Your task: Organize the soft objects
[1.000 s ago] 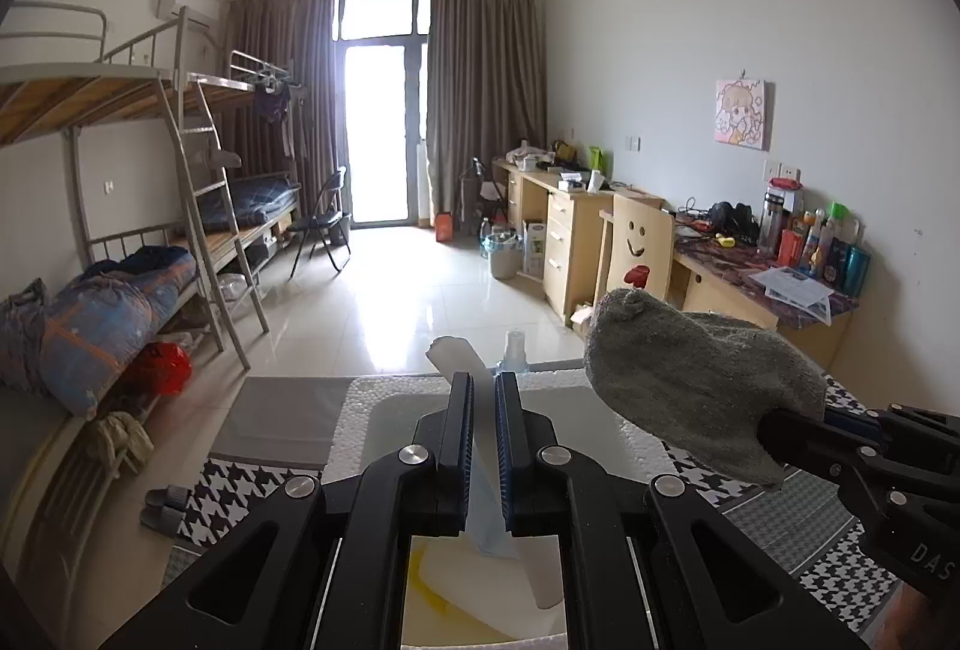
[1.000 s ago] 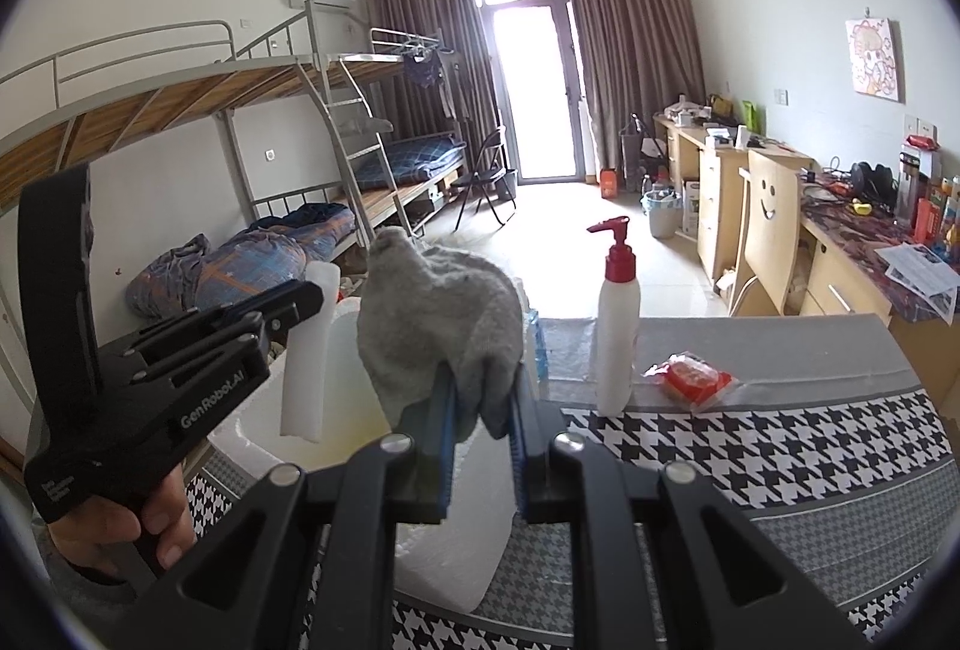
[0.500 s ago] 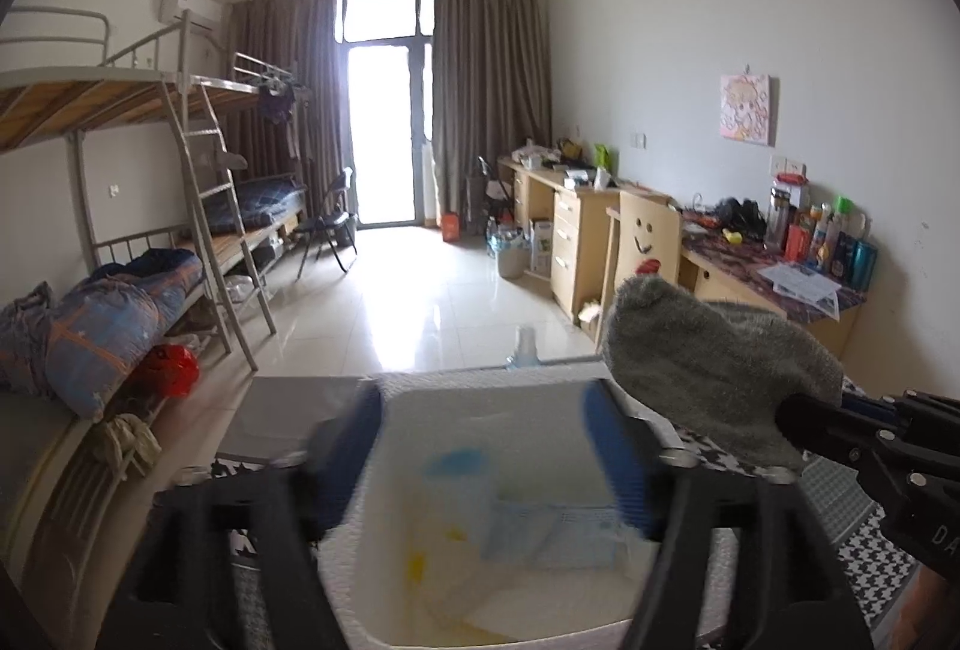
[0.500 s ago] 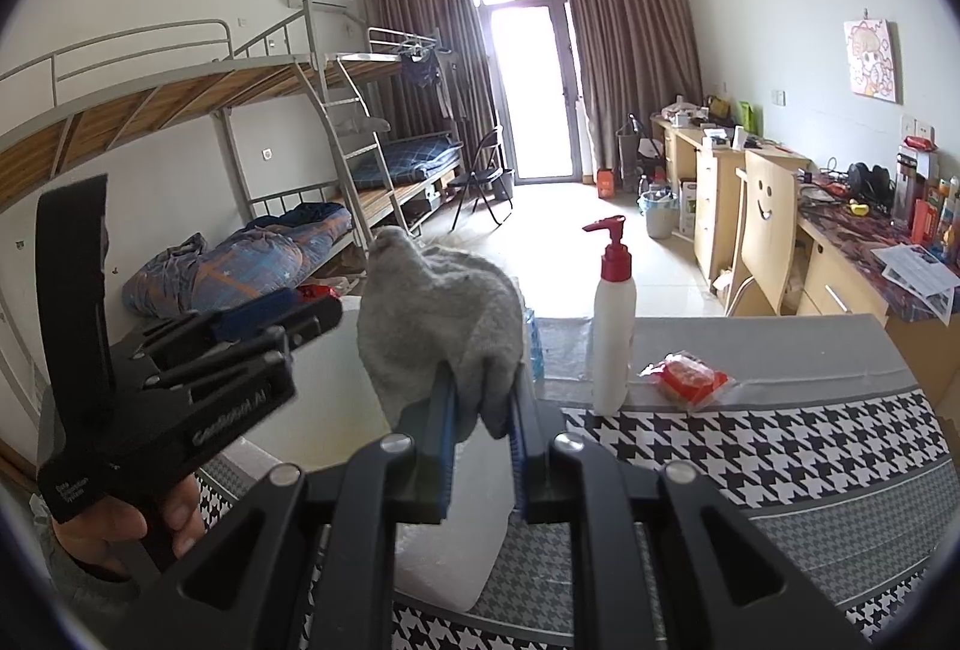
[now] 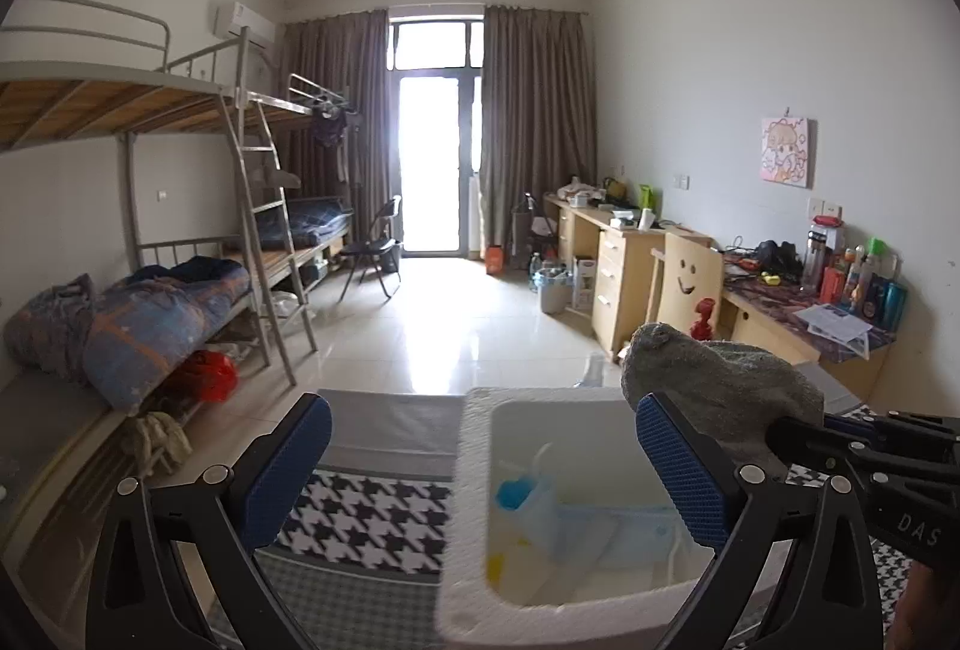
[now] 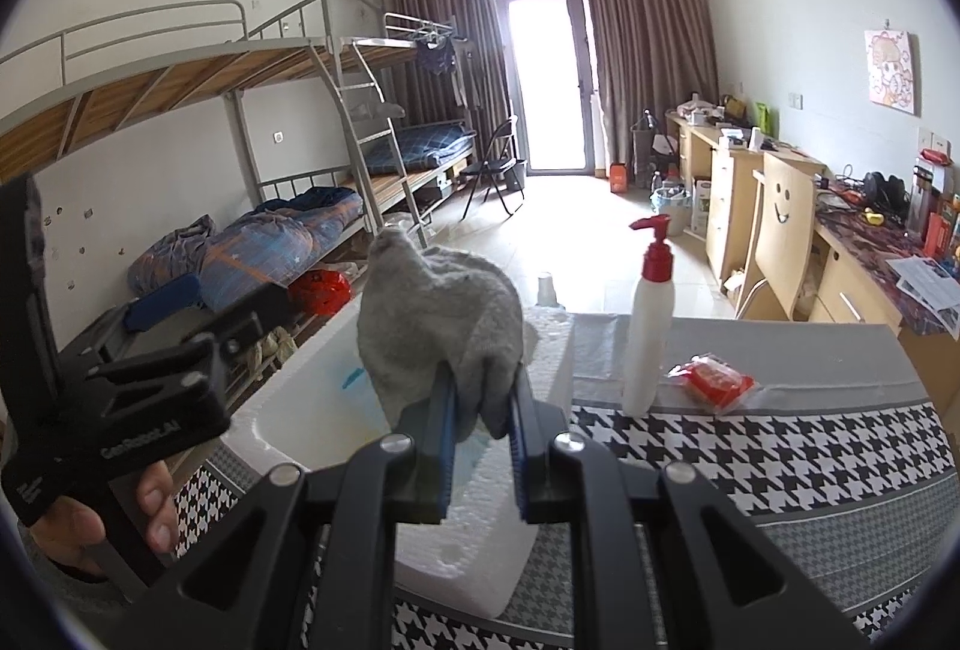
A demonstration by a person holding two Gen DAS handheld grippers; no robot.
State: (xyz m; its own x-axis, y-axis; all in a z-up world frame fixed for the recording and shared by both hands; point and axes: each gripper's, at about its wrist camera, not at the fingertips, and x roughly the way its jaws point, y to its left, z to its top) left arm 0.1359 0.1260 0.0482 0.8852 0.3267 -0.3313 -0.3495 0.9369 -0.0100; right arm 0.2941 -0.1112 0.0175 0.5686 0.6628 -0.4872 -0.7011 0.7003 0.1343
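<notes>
My right gripper (image 6: 480,398) is shut on a grey cloth (image 6: 438,308) and holds it above the right rim of a white foam box (image 6: 282,410). The cloth (image 5: 714,386) and right gripper (image 5: 840,446) also show at the right of the left wrist view. My left gripper (image 5: 480,446) is open and empty above the foam box (image 5: 474,446). Inside the box lie a small clear plastic item with a blue patch (image 5: 522,500) and pale packets.
A white pump bottle with a red top (image 6: 648,332) and a red packet (image 6: 714,380) stand on the houndstooth tablecloth (image 6: 750,458) right of the box. Bunk beds are at the left, desks and a chair at the right.
My left gripper has opened and let go of the clear plastic item, which now lies in the box. My right gripper has brought the cloth a little closer over the box.
</notes>
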